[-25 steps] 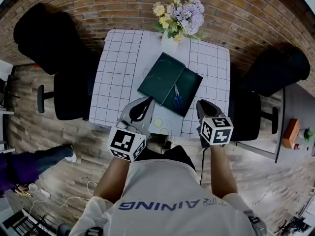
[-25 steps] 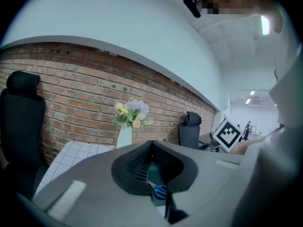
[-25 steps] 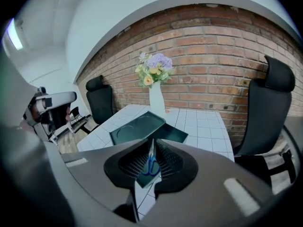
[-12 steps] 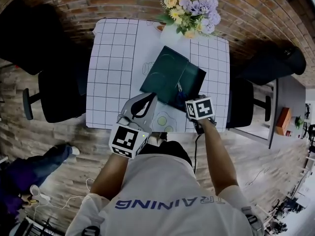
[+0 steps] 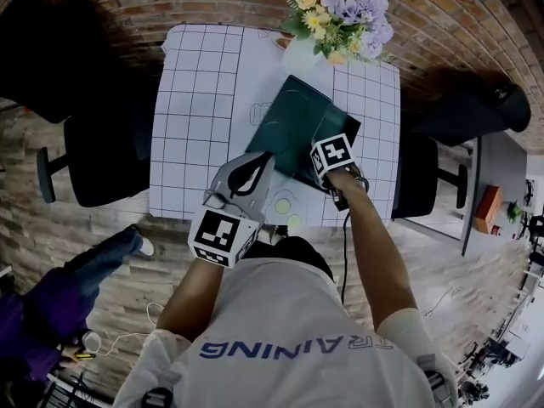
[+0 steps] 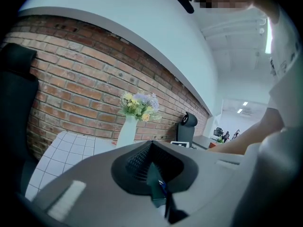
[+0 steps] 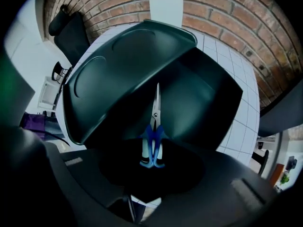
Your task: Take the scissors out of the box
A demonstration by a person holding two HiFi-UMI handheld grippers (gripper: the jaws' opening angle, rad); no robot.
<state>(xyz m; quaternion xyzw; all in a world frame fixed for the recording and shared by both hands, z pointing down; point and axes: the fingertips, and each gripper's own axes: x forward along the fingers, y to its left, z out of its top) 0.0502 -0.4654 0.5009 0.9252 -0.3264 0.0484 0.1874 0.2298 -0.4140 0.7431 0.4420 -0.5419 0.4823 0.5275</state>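
In head view the right hand-held gripper (image 5: 331,161) hides the scissors (image 7: 152,138).

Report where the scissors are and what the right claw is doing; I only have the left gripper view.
Observer: The scissors lie in the base of the open box, blue handles nearest the right claw.
Operator: Confirm the claw state.
Observer: Its jaws stand apart, pointing down over the handles, gripping nothing.
Operator: Place the lid.
Observer: The lid lies flipped open beside the base, clear of the scissors.
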